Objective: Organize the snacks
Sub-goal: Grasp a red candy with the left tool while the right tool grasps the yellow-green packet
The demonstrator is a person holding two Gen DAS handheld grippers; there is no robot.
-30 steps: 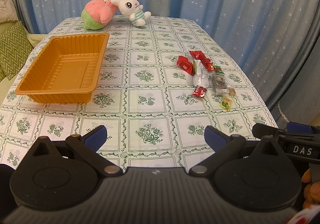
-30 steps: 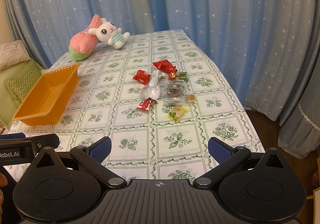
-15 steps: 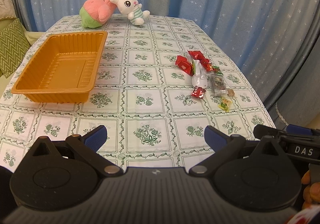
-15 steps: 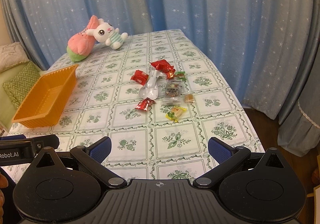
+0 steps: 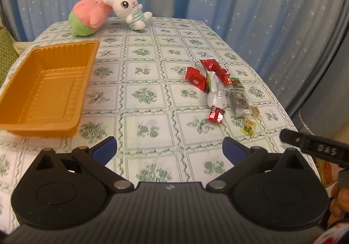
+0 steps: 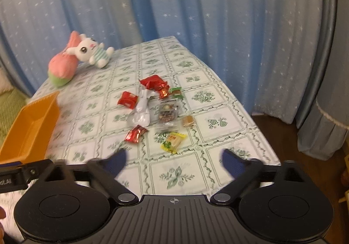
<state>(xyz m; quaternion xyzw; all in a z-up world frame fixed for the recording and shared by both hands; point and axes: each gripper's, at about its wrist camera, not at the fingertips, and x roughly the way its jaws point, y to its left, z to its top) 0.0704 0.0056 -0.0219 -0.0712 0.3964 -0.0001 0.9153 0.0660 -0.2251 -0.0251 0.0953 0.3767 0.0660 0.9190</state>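
Note:
Several wrapped snacks lie in a loose pile (image 5: 220, 89) (image 6: 157, 108) on the right half of the table: red packets, a white pouch (image 6: 140, 113), a clear pack of nuts (image 6: 168, 113), a yellow candy (image 6: 173, 139) and a small red candy (image 6: 135, 133). An empty orange tray (image 5: 45, 89) (image 6: 28, 128) sits at the left. My left gripper (image 5: 170, 150) is open over bare cloth, short of the pile. My right gripper (image 6: 174, 160) hovers just before the yellow candy, its jaws closing with nothing between them.
Two plush toys, a pink-green one (image 5: 91, 17) and a white rabbit (image 5: 130, 10), lie at the table's far end. Blue star-print curtains (image 6: 196, 4) ring the table. The table's right edge (image 6: 246, 113) drops to a wooden floor. A green cushion (image 5: 6, 52) is at far left.
Both grippers have moved forward toward the table's far side, so the snack pile and tray look nearer. The right gripper's fingers have drawn closer together and its view has rolled.

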